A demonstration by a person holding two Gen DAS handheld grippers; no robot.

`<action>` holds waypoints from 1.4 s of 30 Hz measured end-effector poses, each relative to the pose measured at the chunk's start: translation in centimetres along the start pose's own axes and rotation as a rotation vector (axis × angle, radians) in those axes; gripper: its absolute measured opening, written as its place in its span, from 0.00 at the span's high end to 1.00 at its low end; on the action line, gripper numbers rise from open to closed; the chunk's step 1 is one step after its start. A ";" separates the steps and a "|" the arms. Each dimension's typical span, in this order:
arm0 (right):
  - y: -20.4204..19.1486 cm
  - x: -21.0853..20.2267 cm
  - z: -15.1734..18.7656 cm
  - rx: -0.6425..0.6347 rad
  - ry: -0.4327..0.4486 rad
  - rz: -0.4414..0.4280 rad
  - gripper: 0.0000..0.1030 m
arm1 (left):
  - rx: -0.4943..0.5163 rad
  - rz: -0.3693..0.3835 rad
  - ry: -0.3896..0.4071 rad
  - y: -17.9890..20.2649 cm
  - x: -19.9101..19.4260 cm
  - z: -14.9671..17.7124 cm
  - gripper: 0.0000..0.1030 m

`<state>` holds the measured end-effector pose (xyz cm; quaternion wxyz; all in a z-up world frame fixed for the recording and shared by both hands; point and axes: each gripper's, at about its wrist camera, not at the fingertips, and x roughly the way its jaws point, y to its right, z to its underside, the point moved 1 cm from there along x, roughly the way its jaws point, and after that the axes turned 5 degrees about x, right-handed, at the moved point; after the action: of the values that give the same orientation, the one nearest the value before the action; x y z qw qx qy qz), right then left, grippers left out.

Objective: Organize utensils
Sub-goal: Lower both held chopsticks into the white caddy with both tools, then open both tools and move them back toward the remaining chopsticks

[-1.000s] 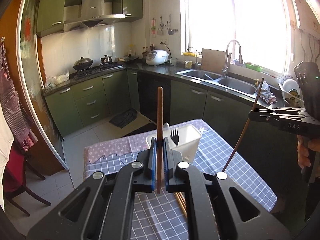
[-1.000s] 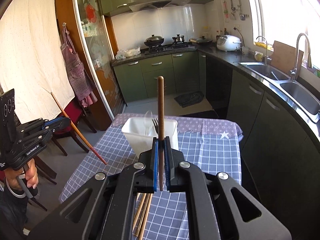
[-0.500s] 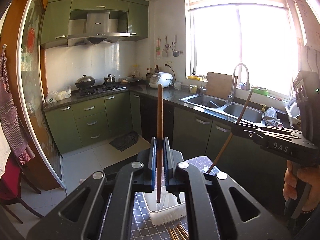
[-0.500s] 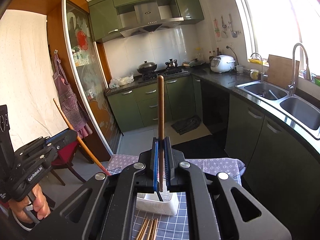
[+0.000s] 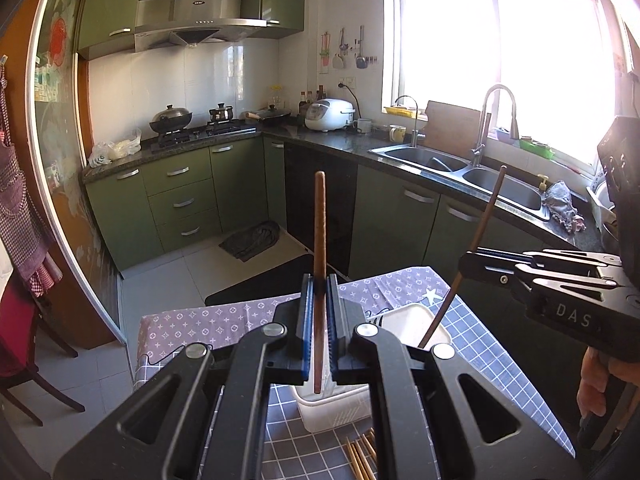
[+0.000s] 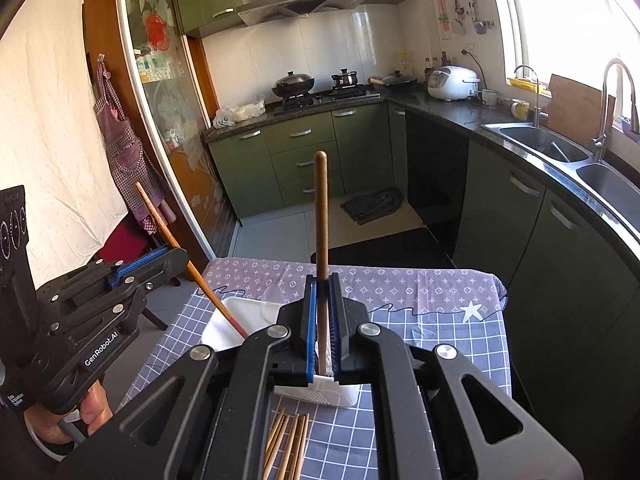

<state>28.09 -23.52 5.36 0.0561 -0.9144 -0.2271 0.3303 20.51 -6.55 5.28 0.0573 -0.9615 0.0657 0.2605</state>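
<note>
While each gripper, left [image 5: 317, 334] and right [image 6: 323, 330], pinches one brown chopstick [image 5: 319, 248] upright, tips reach apparently into the white holder [image 5: 334, 406], spare chopsticks [image 6: 289, 446] lying just beside it.

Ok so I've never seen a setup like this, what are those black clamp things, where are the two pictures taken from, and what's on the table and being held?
They are hand-held two-finger grippers; a person holds one in each hand. Each carries a wide-angle camera looking forward along its fingers, so each picture shows its own gripper at the bottom and the other one off to the side.

In the left wrist view, the left gripper is shut on a brown wooden chopstick standing upright. The right gripper appears at the right edge with its own stick.

In the right wrist view, the right gripper is likewise shut on a chopstick, and the left gripper shows at the left.

Below them is a table with a checked cloth. On it stand a white utensil holder and a bundle of loose chopsticks lying in front of it.
</note>
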 end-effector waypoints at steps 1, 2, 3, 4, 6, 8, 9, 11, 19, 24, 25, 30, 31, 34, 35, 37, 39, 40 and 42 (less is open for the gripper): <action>0.2 0.3 0.1 0.002 -0.008 0.000 0.94 | 0.003 -0.001 -0.006 -0.1 0.2 0.2 0.94; 0.2 0.3 0.6 0.001 -0.015 -0.002 0.93 | 0.006 -0.001 -0.012 -0.1 0.3 0.4 0.94; 0.2 0.5 0.7 -0.001 -0.021 -0.005 0.93 | 0.005 0.000 -0.016 -0.2 0.2 0.5 0.94; 0.3 0.4 0.7 0.000 -0.020 -0.007 0.92 | 0.004 0.001 -0.019 -0.3 0.2 0.6 0.91; 0.1 0.1 0.7 -0.008 -0.023 -0.011 0.87 | 0.003 -0.001 -0.020 -0.5 -0.1 0.7 0.85; 0.0 -0.7 0.5 -0.015 -0.007 -0.010 0.87 | -0.001 -0.004 -0.011 -0.7 -0.7 0.6 0.81; -0.2 -1.3 0.5 -0.018 0.002 -0.012 0.87 | 0.002 -0.007 -0.010 -0.8 -1.1 0.6 0.81; -0.4 -2.6 0.4 -0.017 0.019 -0.024 0.86 | -0.001 -0.010 -0.009 -0.9 -1.9 0.6 0.81; 0.9 -8.6 5.6 -0.025 0.021 -0.037 0.74 | -0.026 0.024 -0.202 -0.9 -4.6 4.7 0.78; 4.5 -7.5 12.1 0.004 -0.092 0.034 0.70 | -0.084 0.140 -0.459 0.4 -2.2 11.7 0.79; 5.4 -6.9 13.2 0.017 -0.121 0.041 0.70 | -0.092 0.153 -0.502 0.8 -1.4 13.1 0.81; 8.4 -4.7 17.1 0.081 -0.215 0.054 0.70 | -0.109 0.166 -0.603 2.8 1.5 16.9 0.88; 8.6 -4.5 17.5 0.085 -0.224 0.056 0.70 | -0.110 0.161 -0.608 3.1 2.0 17.2 0.88; 8.6 -3.9 18.1 0.088 -0.235 0.050 0.70 | -0.119 0.154 -0.625 3.7 3.5 17.6 0.88; 8.7 -3.8 18.3 0.088 -0.238 0.046 0.70 | -0.121 0.149 -0.628 3.8 3.8 17.7 0.88; 8.7 -3.5 18.5 0.091 -0.245 0.038 0.70 | -0.122 0.144 -0.641 4.0 4.5 17.9 0.88; 8.8 -3.4 18.8 0.095 -0.252 0.034 0.70 | -0.121 0.143 -0.652 4.1 4.8 18.1 0.88; 8.9 -3.2 18.7 0.098 -0.255 0.032 0.69 | -0.120 0.145 -0.661 4.1 5.0 18.3 0.88; 9.0 -3.1 18.7 0.105 -0.260 0.030 0.67 | -0.122 0.146 -0.674 4.1 5.3 18.5 0.88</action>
<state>17.64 -33.82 -9.62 0.0693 -0.8630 -0.2011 0.4582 15.25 -8.39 -13.58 -0.0005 -0.8158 0.0960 0.5703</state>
